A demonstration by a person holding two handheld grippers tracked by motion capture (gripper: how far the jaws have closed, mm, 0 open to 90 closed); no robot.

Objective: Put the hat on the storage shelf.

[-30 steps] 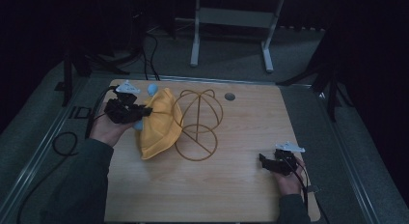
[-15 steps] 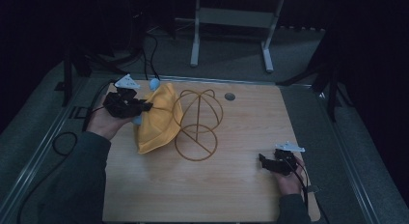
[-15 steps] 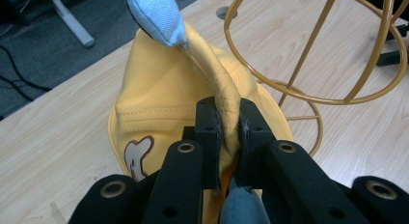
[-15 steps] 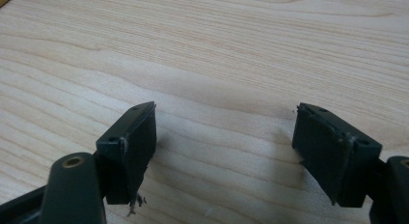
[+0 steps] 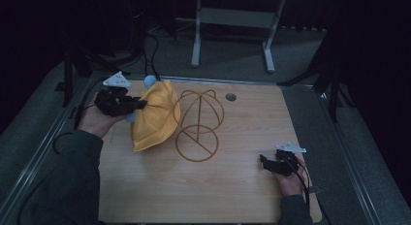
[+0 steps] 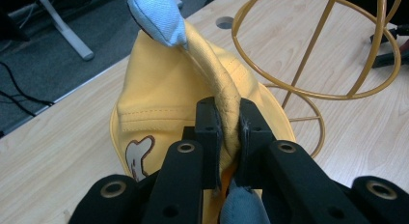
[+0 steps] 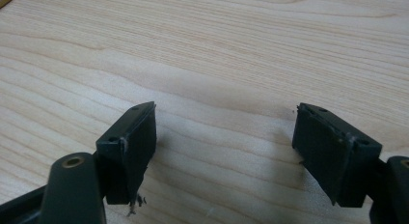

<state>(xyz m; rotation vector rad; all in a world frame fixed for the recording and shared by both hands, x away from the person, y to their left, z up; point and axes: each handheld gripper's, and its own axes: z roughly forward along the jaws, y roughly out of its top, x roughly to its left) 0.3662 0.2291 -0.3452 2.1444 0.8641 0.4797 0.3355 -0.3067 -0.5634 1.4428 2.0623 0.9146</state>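
A yellow hat (image 5: 155, 116) with pale blue ears (image 6: 159, 14) hangs lifted at the table's left, beside a gold wire hat stand (image 5: 199, 123). My left gripper (image 5: 138, 104) is shut on the hat's brim, and in the left gripper view the folded brim (image 6: 226, 105) is pinched between the two black pads of the left gripper (image 6: 225, 137). The hat's crown leans against the stand's left side. My right gripper (image 5: 265, 163) rests low at the table's front right, open, and in the right gripper view the right gripper (image 7: 224, 151) has bare wood between its jaws.
The wooden table (image 5: 242, 196) has a round cable hole (image 5: 231, 96) near its far edge. A grey metal frame (image 5: 232, 21) stands on the dark floor beyond. Cables (image 5: 150, 50) trail off the far left.
My left gripper has lifted the hat a little and carried it toward the far side, closer to the stand's dome. The right gripper has stayed where it was.
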